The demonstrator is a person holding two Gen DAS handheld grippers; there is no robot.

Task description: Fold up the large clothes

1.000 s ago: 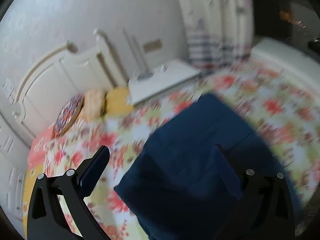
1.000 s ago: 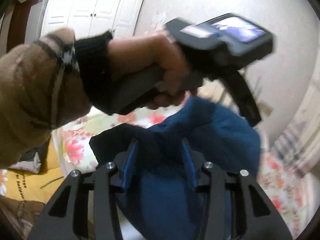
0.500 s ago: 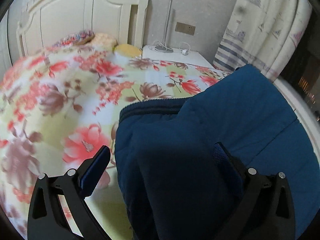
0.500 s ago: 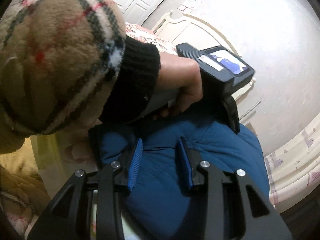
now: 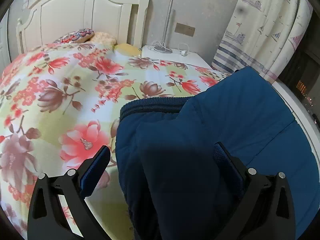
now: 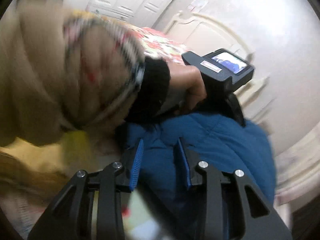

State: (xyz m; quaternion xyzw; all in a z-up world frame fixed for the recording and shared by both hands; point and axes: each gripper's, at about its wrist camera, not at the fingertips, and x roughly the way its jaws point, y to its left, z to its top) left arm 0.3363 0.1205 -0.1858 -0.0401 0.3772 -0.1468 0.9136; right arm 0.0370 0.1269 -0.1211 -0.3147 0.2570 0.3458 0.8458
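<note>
A dark blue padded garment (image 5: 210, 136) lies folded on the floral bedspread (image 5: 70, 92), its ribbed hem toward the headboard. My left gripper (image 5: 162, 152) is wide open just above the garment's near edge, its fingers on either side of a raised fold. In the right wrist view the same garment (image 6: 224, 140) fills the middle. My right gripper (image 6: 160, 148) has its jaws a narrow gap apart with blue cloth between them; the view is blurred. The person's hand and the left gripper's body (image 6: 220, 70) rest on the garment's far side.
A white headboard (image 5: 84, 14) and pillows (image 5: 84, 36) stand at the bed's far end. A white nightstand (image 5: 176, 56) with a lamp base sits beside it, then a curtain (image 5: 260, 30). The person's beige plaid sleeve (image 6: 70, 70) fills the left of the right wrist view.
The left gripper has swung down and settled low over the garment. The right gripper has kept its narrow hold on the blue cloth while moving, and its view has blurred.
</note>
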